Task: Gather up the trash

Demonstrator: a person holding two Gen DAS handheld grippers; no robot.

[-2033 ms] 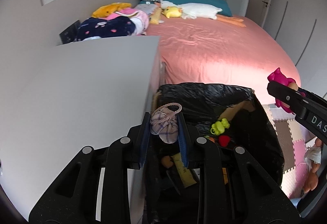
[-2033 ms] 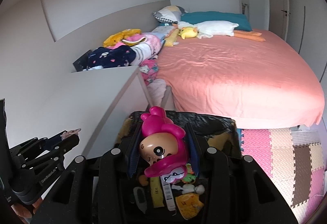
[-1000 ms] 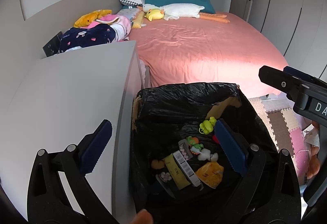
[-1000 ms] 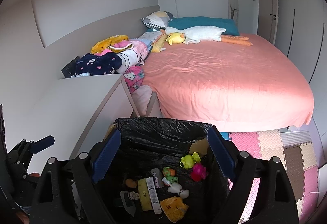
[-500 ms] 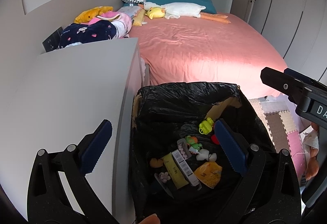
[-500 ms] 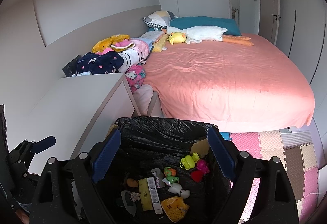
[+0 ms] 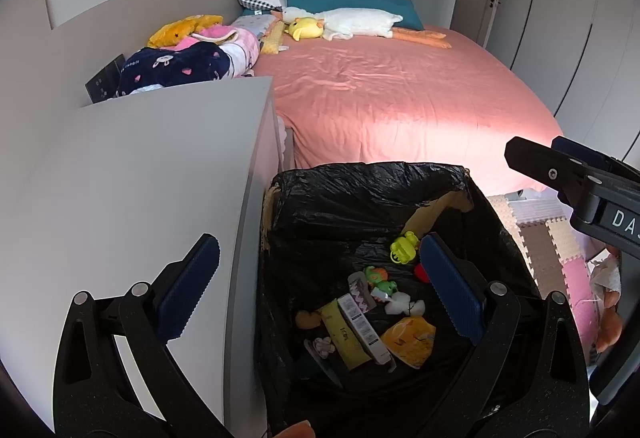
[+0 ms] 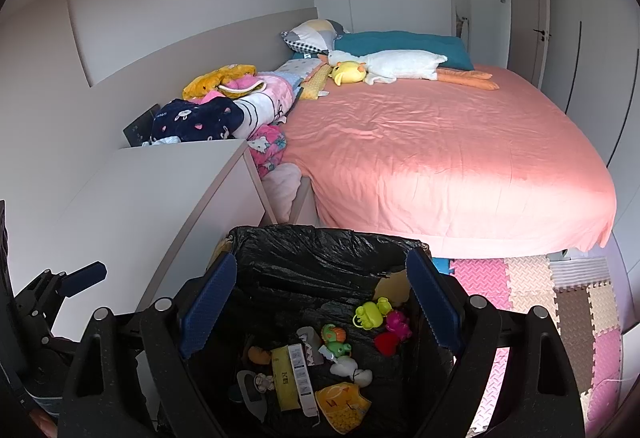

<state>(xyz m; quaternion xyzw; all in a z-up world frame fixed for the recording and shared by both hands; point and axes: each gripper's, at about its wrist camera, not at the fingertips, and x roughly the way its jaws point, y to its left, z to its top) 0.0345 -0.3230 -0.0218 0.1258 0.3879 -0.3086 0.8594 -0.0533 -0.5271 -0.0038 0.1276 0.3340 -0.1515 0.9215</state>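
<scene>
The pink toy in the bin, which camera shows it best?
The right wrist view. There the pink toy lies in full sight on the black liner, beside the lime-green toy, between the open fingers. In the left wrist view the left gripper's blue pad covers that spot, so it cannot be made out.

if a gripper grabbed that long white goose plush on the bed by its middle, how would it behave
The white goose plush looks soft and stuffed, so it would probably squash under the pads and sag at both ends. It seems light for its length. Its long body and orange legs would likely dangle and drag across the pink bedsheet rather than lift cleanly.
</scene>
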